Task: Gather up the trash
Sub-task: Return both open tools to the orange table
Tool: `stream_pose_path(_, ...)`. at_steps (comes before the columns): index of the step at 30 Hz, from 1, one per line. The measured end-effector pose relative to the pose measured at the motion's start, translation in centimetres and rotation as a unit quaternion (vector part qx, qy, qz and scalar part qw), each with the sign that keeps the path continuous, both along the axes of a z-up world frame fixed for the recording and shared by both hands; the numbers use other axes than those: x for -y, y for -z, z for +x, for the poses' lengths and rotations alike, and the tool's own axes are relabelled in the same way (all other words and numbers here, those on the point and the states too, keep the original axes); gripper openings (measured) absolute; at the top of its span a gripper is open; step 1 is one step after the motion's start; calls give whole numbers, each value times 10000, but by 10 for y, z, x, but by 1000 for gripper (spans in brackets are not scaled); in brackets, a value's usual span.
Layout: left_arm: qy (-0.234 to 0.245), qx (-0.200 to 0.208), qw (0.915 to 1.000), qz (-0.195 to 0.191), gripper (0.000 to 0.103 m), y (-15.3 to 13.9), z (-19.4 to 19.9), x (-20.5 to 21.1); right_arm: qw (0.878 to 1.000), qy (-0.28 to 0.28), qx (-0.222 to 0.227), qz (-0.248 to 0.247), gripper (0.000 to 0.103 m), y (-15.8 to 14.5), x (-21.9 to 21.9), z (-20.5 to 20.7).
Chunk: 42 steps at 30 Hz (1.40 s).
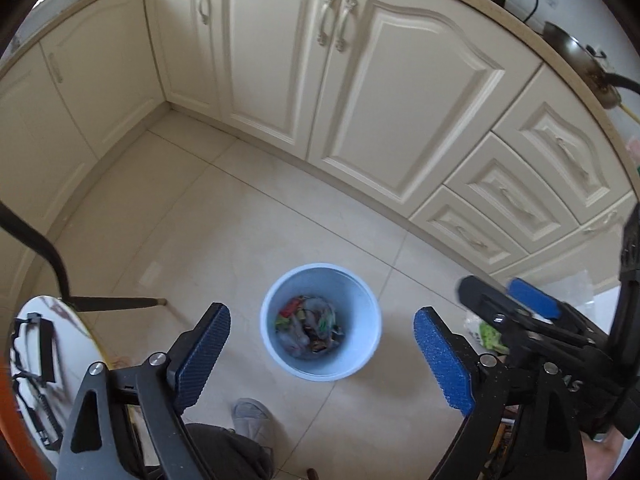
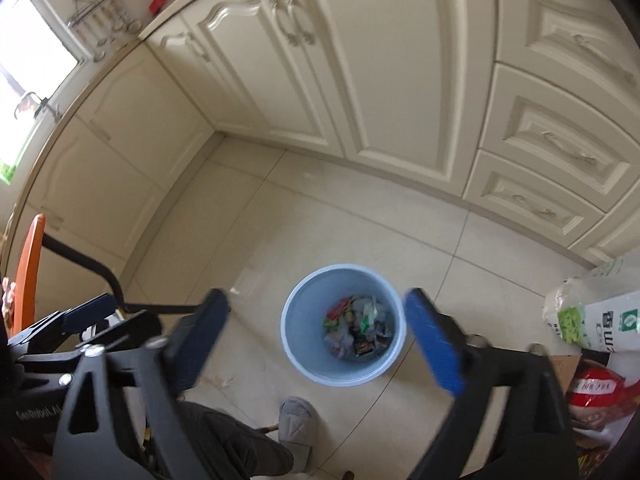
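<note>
Left gripper point(image 1: 322, 354), right gripper point(image 2: 316, 336) agape (empty) above bin point(image 1: 362, 300).

Soft daylight, fisheye bend, some motion blur

Even, fairly bright light; the window point(image 2: 38, 60) at far left in the right wrist view is blown out white. Shadows on the floor tiles point(image 1: 224, 216) are faint. Cabinet fronts point(image 2: 384, 60) curve strongly toward the dark rounded edges. The right gripper point(image 2: 316, 342) fingers look smeared; the left wrist view is sharper.
</note>
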<state>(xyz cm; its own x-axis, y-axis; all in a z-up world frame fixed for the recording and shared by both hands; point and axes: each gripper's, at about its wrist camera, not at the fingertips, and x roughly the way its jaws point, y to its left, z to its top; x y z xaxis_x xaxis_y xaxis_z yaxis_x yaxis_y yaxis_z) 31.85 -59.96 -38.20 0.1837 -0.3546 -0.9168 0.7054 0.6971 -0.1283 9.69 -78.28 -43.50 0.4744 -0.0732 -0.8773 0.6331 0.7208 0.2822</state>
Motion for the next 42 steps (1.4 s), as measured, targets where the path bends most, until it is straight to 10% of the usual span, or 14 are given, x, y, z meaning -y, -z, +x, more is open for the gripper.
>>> stream_pose_path(24, -732, 1570, 9812, -846, 97, -135, -92, -124, 9914, -437, 877, -867, 103, -143, -86, 11)
stream_pose_path(42, -2134, 2659, 9294, -1411, 102, -255, -208, -377, 9519, -1910, 2026, -1276, 103, -258, -256, 58)
